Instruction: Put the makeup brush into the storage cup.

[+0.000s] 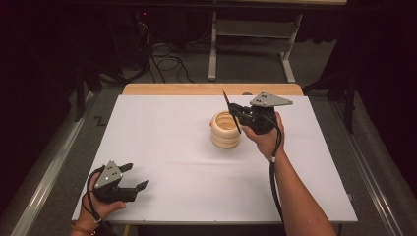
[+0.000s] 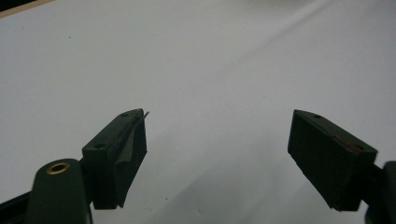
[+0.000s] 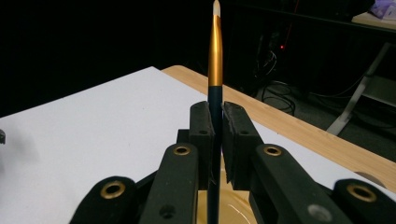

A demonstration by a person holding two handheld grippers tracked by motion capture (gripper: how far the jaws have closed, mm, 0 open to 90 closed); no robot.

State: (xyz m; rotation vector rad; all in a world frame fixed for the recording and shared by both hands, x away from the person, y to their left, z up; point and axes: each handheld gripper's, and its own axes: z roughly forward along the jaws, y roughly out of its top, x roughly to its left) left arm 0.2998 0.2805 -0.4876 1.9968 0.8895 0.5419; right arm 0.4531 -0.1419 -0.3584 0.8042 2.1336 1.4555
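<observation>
Pencil (image 3: 215,84) clamped upright in right gripper (image 3: 218,126), above wooden cup (image 1: 225,130)

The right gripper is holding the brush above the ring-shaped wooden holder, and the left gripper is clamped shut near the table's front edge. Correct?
Not quite. The left gripper is open, with nothing between its jaws, as the left gripper view shows. The rest holds: the right gripper grips the brush above the wooden holder.

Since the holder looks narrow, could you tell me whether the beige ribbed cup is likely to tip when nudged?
The beige ribbed cup stands upright and squat, so probably steady. It looks light, so the slim dark brush in the right gripper might slide it.
</observation>
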